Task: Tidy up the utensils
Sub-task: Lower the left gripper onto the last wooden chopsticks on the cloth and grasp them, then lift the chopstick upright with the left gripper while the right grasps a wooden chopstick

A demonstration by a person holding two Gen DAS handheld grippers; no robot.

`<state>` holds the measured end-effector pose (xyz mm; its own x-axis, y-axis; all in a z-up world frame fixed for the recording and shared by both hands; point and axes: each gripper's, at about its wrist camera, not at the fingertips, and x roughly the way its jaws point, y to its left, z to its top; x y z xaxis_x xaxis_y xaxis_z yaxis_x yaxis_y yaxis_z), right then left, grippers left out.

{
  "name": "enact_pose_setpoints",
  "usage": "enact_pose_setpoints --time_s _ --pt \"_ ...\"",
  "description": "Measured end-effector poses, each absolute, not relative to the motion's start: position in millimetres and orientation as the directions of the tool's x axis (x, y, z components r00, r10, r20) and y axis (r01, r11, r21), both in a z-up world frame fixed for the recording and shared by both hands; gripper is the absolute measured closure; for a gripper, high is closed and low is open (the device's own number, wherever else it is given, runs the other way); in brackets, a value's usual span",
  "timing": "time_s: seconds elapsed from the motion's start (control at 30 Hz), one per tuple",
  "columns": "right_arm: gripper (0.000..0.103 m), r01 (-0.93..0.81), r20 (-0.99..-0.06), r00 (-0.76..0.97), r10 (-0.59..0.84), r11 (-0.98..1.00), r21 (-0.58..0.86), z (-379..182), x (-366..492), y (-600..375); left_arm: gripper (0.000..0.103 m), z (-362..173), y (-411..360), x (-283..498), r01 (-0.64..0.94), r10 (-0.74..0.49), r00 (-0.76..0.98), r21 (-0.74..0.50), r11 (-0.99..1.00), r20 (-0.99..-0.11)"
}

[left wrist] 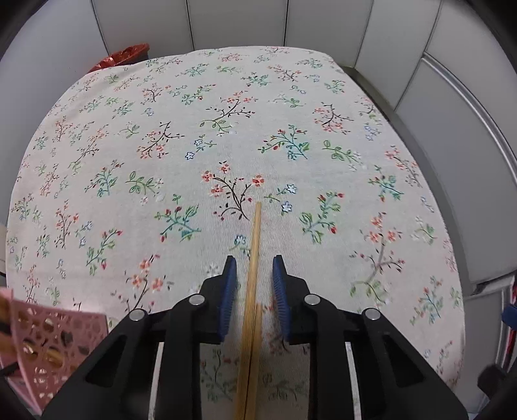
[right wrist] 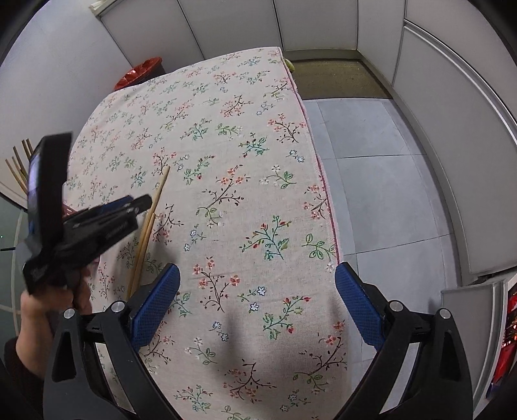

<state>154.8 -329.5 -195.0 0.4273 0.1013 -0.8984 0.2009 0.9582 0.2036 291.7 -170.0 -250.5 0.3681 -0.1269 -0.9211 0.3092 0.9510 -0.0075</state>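
Observation:
A pair of wooden chopsticks (left wrist: 252, 284) lies on the floral tablecloth (left wrist: 226, 129), running between the blue pads of my left gripper (left wrist: 254, 263). The pads stand apart on either side of the chopsticks without touching them. A pink perforated utensil holder (left wrist: 48, 342) with utensils inside sits at the lower left. In the right wrist view the same chopsticks (right wrist: 152, 219) lie at the left, under my left gripper (right wrist: 139, 202) held by a hand. My right gripper (right wrist: 257, 274) is wide open and empty above the cloth (right wrist: 242, 177).
The table's right edge (right wrist: 323, 194) drops to a grey tiled floor (right wrist: 381, 194). White cabinet panels (left wrist: 242, 22) surround the table. A red bag (left wrist: 122, 56) sits beyond the far left corner. More wooden sticks (right wrist: 19, 168) stand at the far left.

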Motion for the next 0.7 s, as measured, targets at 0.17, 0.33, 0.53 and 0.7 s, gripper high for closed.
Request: enact_pose_setpoints --time_s 0.17,0.33,0.53,0.7 --pt "0.010 0.207 -0.900 0.424 0.105 0.956 0.209 -197 155 -335 0.087 -264 -179 300 0.320 -0.093 0.371 0.033 0.947 -0.924" --pt "0.010 0.225 -0.900 0.423 0.111 0.949 0.222 -198 156 -341 0.097 -255 -179 295 0.330 -0.071 0.394 0.069 0.941 -0.916" --pt "0.010 0.228 -0.900 0.420 0.112 0.947 0.224 -199 156 -340 0.097 -222 -173 271 0.364 -0.101 0.452 0.080 0.928 -0.887" --pt "0.010 0.222 -0.897 0.427 0.114 0.949 0.226 -196 156 -334 0.097 -189 -162 243 0.390 -0.134 0.499 0.084 0.917 -0.856"
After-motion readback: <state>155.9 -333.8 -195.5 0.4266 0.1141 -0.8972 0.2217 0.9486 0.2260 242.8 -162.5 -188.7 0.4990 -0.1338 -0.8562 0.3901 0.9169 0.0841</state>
